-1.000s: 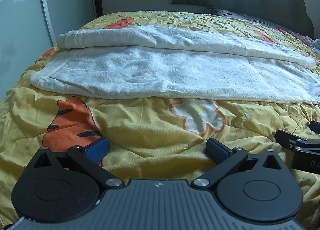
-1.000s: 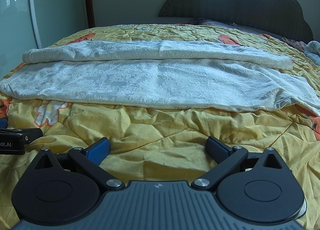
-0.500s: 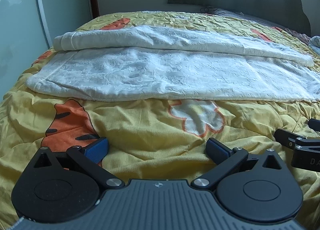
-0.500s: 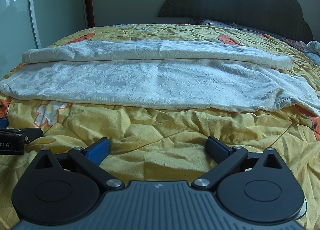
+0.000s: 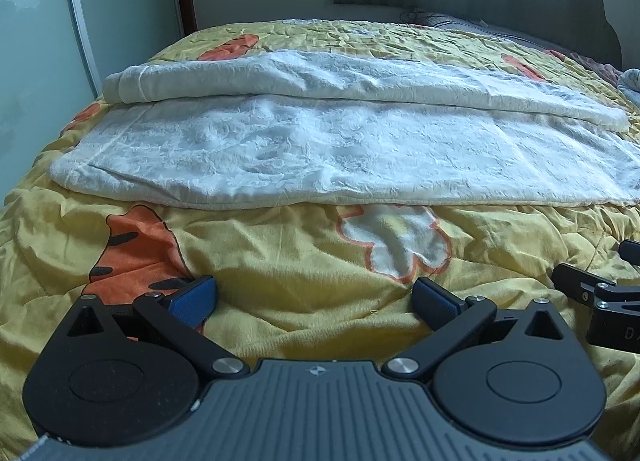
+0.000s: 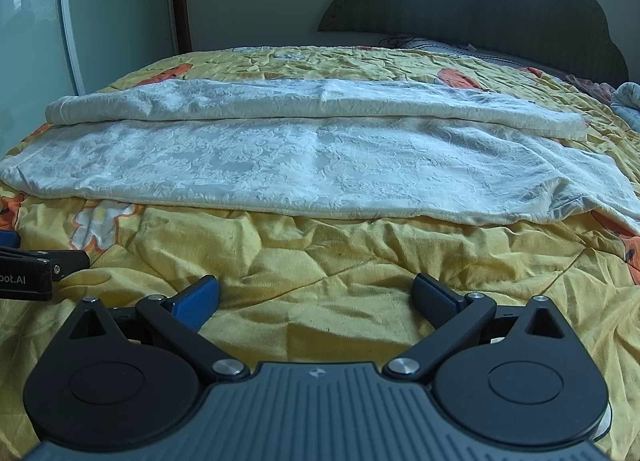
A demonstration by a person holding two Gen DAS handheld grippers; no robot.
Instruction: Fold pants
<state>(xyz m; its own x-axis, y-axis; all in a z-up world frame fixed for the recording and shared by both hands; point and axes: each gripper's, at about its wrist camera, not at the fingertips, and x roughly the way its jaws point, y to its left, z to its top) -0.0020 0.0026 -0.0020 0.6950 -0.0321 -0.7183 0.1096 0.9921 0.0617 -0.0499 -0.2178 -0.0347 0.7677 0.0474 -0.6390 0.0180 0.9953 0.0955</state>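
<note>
Bedroom scene: a bed (image 5: 280, 301) covered with a crumpled yellow quilt (image 6: 320, 261) printed with orange cartoon shapes and white flowers, a dark scalloped headboard (image 6: 500, 13) behind it and a pale glass door to the left.

White, embossed pants (image 5: 320, 141) lie flat across the quilt, ahead of both hand-held grippers and apart from them. One leg lies folded over the other, forming a raised roll along the far edge, so the lengthwise fold looks done.

The left hand-held gripper (image 5: 314, 299) is low over the quilt, jaws spread wide, grasping nothing. The right hand-held gripper (image 6: 316, 299) sits just beside it to the right, likewise released and empty.

Compared with a second ago, the left view has edged slightly closer, the pants sitting a little lower and larger in frame; the right view has barely changed. Nothing on the bed has moved. This reads as the start of an approach: the likely next step is reaching forward to pinch one end of the pants and fold it across.
</note>
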